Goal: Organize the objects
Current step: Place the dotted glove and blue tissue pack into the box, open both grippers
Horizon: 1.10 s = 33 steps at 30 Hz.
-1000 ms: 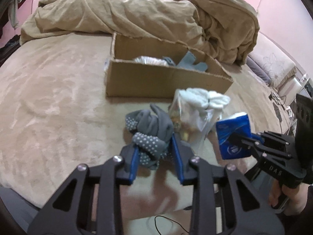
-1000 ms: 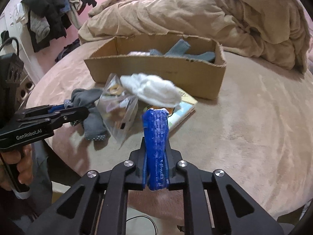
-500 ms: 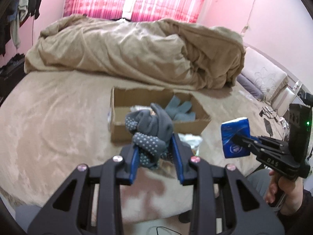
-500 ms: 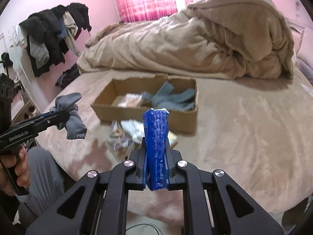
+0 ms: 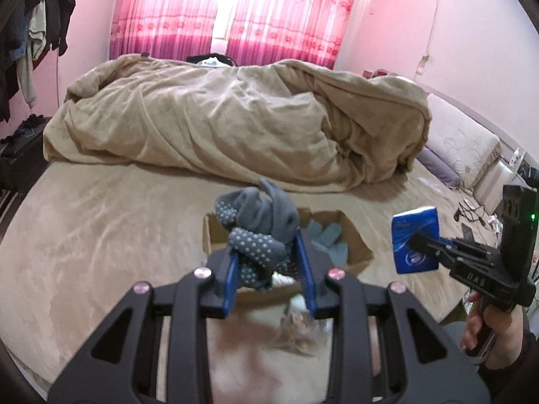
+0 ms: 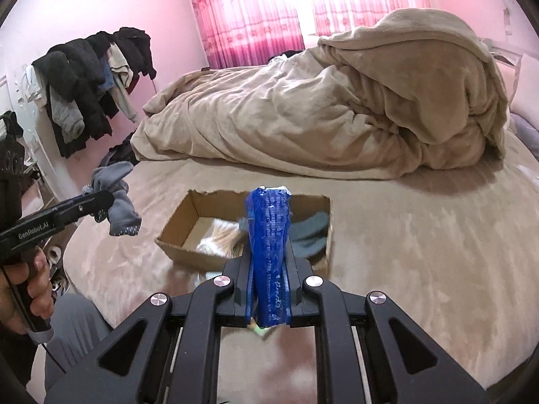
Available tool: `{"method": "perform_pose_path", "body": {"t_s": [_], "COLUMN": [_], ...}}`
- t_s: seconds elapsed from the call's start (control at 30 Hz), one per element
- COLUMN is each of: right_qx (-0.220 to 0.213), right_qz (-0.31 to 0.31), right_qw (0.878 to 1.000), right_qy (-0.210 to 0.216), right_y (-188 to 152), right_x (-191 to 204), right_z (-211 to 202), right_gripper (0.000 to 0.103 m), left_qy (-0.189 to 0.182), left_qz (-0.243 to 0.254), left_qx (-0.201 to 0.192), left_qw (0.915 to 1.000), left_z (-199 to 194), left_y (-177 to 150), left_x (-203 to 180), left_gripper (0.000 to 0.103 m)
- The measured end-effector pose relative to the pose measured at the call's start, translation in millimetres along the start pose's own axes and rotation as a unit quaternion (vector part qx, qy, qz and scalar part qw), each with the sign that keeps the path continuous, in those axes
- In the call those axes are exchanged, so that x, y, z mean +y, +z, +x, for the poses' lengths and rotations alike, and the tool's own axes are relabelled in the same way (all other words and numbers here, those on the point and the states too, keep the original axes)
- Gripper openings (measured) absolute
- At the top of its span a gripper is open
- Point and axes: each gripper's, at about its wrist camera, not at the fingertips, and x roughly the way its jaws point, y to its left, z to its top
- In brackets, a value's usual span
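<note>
The left gripper point(image 5: 269, 262) is clamped on a knitted grey sock point(image 5: 259, 225) with rubber dots, above the cardboard box point(image 6: 182, 249). The right gripper point(image 6: 269, 286) pinches a glossy blue tissue pack point(image 6: 269, 242); the box contents are blurred.

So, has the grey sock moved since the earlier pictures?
Yes. The grey sock, held in the left gripper, has gone up: it was level with the cardboard box beside it and now hangs above it.

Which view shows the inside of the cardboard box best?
The right wrist view: the cardboard box lies open to it, only partly hidden by the blue packet. In the left wrist view the grey sock held in front covers most of it.
</note>
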Motion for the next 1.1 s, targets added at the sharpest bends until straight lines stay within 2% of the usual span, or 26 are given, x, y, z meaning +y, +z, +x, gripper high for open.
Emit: {"method": "perform_pose_path", "body": {"t_s": [0.23, 0.4, 0.63, 0.77, 0.83, 1.1], "right_qx": [0.005, 0.025, 0.073, 0.116, 0.126, 0.127], "right_qz": [-0.004, -0.004, 0.018, 0.048, 0.07, 0.073], "right_qw": [1.0, 0.999, 0.995, 0.989, 0.986, 0.987], "right_qy": [0.022, 0.036, 0.066, 0.081, 0.087, 0.068], "right_y": [20, 25, 8, -10, -17, -22], "right_x": [7, 10, 11, 7, 4, 18], "right_z": [36, 72, 129, 158, 161, 153], "right_gripper": [0.014, 0.014, 0.014, 0.014, 0.014, 0.017], "left_qy": [0.011, 0.002, 0.01, 0.011, 0.015, 0.012], "left_qz": [0.006, -0.01, -0.011, -0.012, -0.014, 0.001], "left_qx": [0.006, 0.034, 0.084, 0.107, 0.116, 0.127], "left_qw": [0.9999, 0.9994, 0.9964, 0.9942, 0.993, 0.9919], "left_z": [34, 69, 124, 142, 148, 154], "left_y": [12, 5, -18, -28, -33, -37], "left_x": [6, 10, 18, 26, 33, 42], "left_gripper": [0.032, 0.032, 0.032, 0.032, 0.032, 0.033]}}
